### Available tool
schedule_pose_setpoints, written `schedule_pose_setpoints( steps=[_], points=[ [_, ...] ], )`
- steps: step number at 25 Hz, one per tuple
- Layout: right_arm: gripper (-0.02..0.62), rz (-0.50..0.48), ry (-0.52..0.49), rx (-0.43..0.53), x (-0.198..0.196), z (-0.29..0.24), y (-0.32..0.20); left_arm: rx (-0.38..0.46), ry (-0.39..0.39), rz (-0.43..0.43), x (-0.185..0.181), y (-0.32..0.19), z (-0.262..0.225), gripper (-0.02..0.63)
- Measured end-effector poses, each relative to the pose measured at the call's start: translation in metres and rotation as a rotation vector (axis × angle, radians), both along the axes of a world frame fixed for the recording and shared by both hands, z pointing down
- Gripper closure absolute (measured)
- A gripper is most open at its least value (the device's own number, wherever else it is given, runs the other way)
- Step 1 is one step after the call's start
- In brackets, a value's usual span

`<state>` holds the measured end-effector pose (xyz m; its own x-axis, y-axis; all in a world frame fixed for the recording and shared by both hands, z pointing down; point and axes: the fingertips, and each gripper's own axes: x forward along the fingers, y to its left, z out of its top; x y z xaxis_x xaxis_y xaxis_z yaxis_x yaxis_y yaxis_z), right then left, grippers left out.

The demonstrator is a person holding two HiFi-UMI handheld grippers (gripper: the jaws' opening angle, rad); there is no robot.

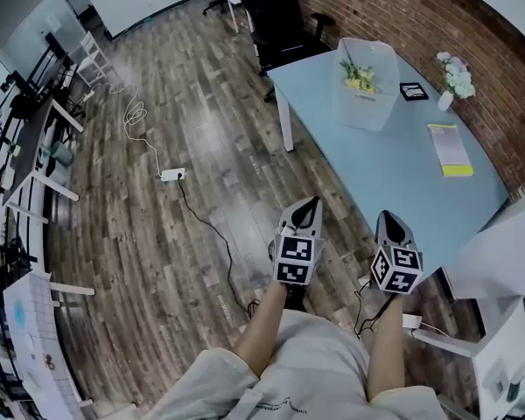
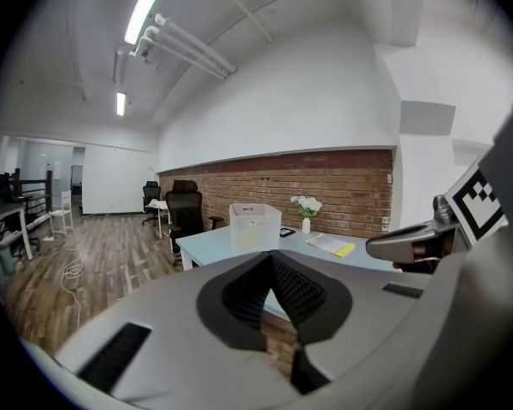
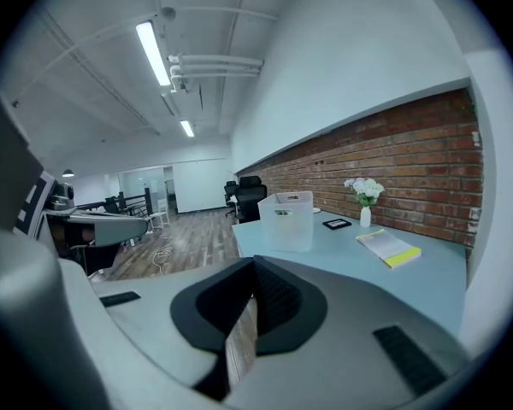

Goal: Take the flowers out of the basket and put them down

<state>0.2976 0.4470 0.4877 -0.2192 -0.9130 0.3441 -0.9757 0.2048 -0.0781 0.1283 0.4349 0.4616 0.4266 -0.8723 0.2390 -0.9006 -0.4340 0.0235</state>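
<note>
Two hand-held grippers hang side by side at the near long edge of the light-blue table (image 1: 394,173), both pointing toward it and tilted slightly down. The left gripper (image 1: 307,202) is clenched on nothing: its own view shows the ribbed black pads meeting at the tip with only air ahead of them. It sits off the table's edge, over the wooden floor (image 1: 201,103). The right gripper (image 1: 388,218) is also clenched and empty, pads pressed together. It is closer to the table than the left one, though whether its tip reaches over the edge cannot be told.

The flowers (image 1: 359,76), a small yellow and white bunch, are inside the translucent white plastic basket (image 1: 372,103). It stands upright toward the table's far end, well apart from both grippers.

On the table's brick-wall side stands a small white vase of white flowers (image 1: 456,79). A small flat black object (image 1: 413,91) lies on the table between that vase and the basket. A booklet with a yellow edge (image 1: 449,150) lies flat on the table, nearer the person than the vase.

A black office chair (image 1: 276,11) stands just beyond the table's far end. To the left of the table, a white power strip (image 1: 173,175) lies on the floor with its cable trailing.
</note>
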Motion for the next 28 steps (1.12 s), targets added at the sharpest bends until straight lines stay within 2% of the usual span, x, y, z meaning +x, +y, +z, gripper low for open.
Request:
schedule_pose_setpoints(
  steps=[7,16,21,28],
  points=[
    [0.575,0.012,0.012,0.002,0.003,-0.003,-0.047,-0.027,-0.016,-0.006,-0.013,-0.041,0.007,0.583],
    [0.575,0.024,0.04,-0.016,-0.009,0.001,-0.102,-0.047,0.017,-0.047,-0.049,-0.098,0.016,0.583],
    [0.575,0.05,0.051,-0.016,-0.009,-0.001,-0.126,-0.046,0.018,-0.013,-0.057,-0.127,0.015,0.583],
    [0.575,0.136,0.051,-0.012,-0.004,-0.002,-0.154,-0.058,0.006,0.03,-0.082,-0.156,0.021,0.583]
  ],
)
